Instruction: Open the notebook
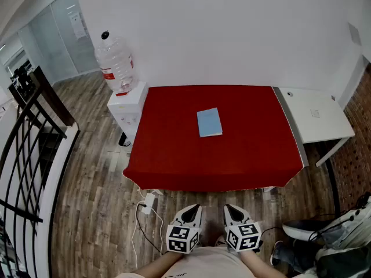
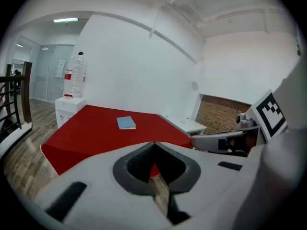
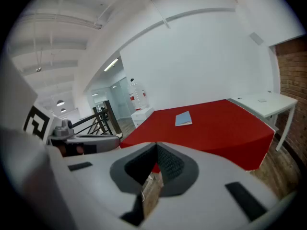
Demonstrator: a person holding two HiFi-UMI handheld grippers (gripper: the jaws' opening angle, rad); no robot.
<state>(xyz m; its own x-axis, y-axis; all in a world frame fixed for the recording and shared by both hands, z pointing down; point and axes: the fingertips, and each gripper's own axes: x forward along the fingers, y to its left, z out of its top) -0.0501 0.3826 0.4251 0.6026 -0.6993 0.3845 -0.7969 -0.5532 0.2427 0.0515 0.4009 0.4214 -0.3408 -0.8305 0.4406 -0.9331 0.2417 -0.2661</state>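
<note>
White plastic sits nearest: the left gripper and the right gripper are held side by side, low against the person's body. Both hang over the wood floor, aimed at the table and tipped a little downward. Each gripper's own view shows its dark pads meeting at the tips, so both are fully closed with nothing caught between them.

A white power strip with its cable lies on the floor just left of the left gripper. Only the head view shows it.

Further on stands the table under a red cloth. The notebook lies flat on it, about midway across and slightly toward the far side, well apart from both grippers. It is closed, with a plain light-blue cover and a thin pale edge of pages along its near side.

At the table's far left corner a white cabinet carries a large clear water bottle. The bottle has a red label and a dark cap; how much water it holds cannot be told. A white desk adjoins the table's right side, and a black railing runs along the far left.

Each gripper view catches the other gripper side-on at its edge. The ceiling with its strip light shows only in the two gripper views.
</note>
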